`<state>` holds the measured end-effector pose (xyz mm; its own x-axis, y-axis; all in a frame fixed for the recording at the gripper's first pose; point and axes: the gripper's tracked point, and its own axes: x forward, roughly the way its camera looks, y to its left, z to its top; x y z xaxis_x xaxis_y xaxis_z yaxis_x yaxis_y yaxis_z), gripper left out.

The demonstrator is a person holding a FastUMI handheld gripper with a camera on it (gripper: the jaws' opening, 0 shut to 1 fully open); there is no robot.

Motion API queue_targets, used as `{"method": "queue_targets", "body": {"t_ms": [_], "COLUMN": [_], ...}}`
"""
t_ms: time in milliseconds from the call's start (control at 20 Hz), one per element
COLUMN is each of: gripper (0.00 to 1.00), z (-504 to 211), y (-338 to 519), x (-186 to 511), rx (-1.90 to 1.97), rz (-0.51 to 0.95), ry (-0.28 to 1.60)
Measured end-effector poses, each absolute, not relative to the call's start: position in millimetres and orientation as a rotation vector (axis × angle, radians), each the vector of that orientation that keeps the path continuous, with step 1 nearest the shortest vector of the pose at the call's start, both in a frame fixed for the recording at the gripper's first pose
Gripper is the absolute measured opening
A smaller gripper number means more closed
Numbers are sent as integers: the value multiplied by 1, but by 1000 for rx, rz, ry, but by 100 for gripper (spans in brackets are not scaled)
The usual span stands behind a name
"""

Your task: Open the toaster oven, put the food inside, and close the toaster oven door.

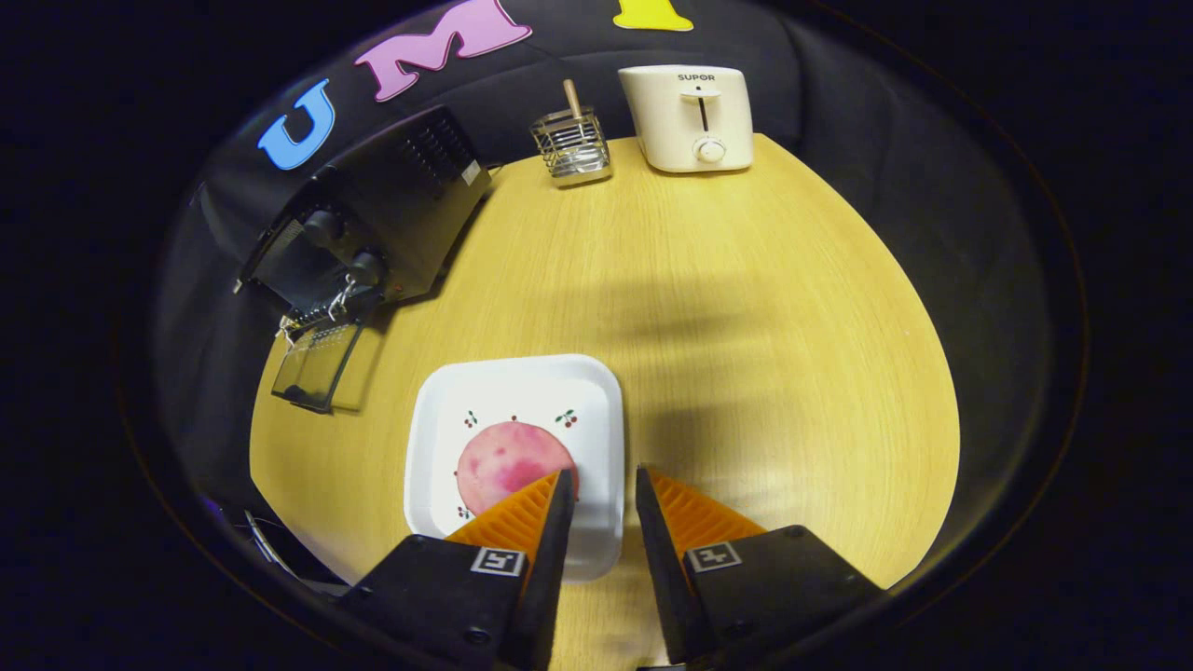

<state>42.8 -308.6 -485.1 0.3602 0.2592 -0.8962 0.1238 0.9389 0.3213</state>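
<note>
A: From the gripper view, what were the fingers doing?

B: The gripper [601,480] hung above the near end of the wooden table [746,308], its 2 orange fingers [694,513] apart with a narrow gap between them and nothing held. The left fingertip overlapped the edge of the pink round food [508,461], though I couldn't tell whether it touched it.

A: And the food sat where?

B: On a white square plate [438,438] with small cherry prints, just ahead of the left finger.

A: The toaster oven?

B: The black toaster oven [391,205] stood well beyond the plate to the left, turned at an angle, with its glass door [315,365] hanging open toward the table.

A: Anything else?

B: At the far end stood 1 wire holder [570,147] with a wooden handle poking up, and beside it 1 cream toaster [688,116].
</note>
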Motion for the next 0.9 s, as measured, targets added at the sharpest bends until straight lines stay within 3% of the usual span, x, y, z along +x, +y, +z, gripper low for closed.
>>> {"method": "queue_targets", "body": {"t_ms": [150, 200, 300, 450, 500, 900], "gripper": [43, 27, 11, 10, 5, 5], "z": [-484, -492, -491, -499, -496, -475], "y": [-313, -318, -316, -312, -313, -287], "x": [48, 50, 50, 37, 46, 44], "rx": [387, 392, 429, 451, 481, 743], "rz": [96, 91, 88, 109, 106, 60], "ry": [1226, 1237, 1252, 1285, 1301, 1271]}}
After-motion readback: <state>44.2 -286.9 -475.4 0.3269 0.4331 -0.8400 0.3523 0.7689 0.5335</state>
